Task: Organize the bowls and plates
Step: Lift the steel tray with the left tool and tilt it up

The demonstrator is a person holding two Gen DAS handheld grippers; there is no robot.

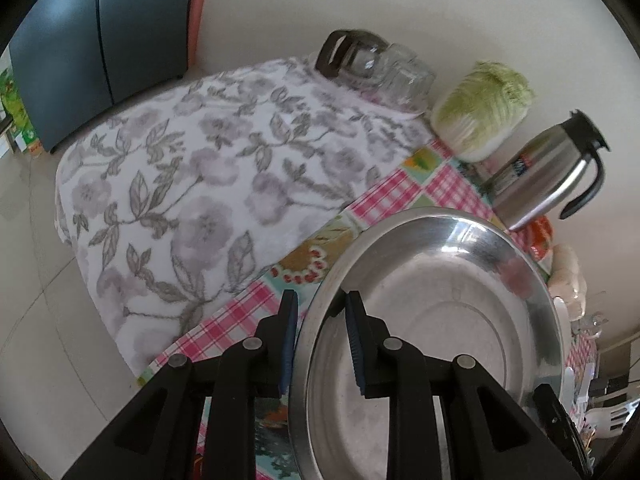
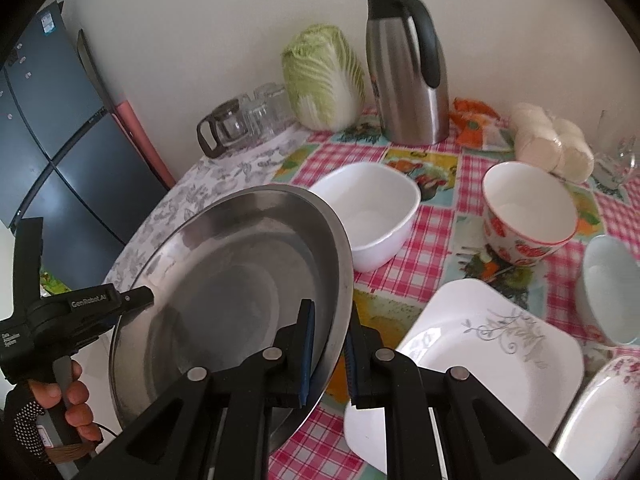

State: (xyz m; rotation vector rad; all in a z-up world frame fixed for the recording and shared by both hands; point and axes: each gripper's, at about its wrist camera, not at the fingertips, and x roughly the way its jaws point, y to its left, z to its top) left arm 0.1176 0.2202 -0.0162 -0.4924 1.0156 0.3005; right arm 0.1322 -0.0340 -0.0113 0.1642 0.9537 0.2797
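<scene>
A large steel plate (image 1: pixel 432 320) (image 2: pixel 224 280) is held tilted above the table by both grippers. My left gripper (image 1: pixel 322 344) straddles its left rim, jaws on either side; it also shows in the right wrist view (image 2: pixel 132 298). My right gripper (image 2: pixel 330 350) straddles its right rim. A white square bowl (image 2: pixel 372 212), a red-flowered bowl (image 2: pixel 528 216), a pale blue bowl (image 2: pixel 612 288), a white square plate (image 2: pixel 480 364) and a flowered plate (image 2: pixel 600 412) sit on the checked tablecloth (image 2: pixel 436 248).
A steel thermos jug (image 2: pixel 408 72) (image 1: pixel 548 176), a cabbage (image 2: pixel 324 76) (image 1: pixel 484 112), upturned glasses (image 2: pixel 264 112) (image 1: pixel 400 76) and a glass pot (image 2: pixel 224 128) stand by the wall. A grey floral cloth (image 1: pixel 208 200) covers the table's left part. A dark fridge (image 2: pixel 44 128) stands left.
</scene>
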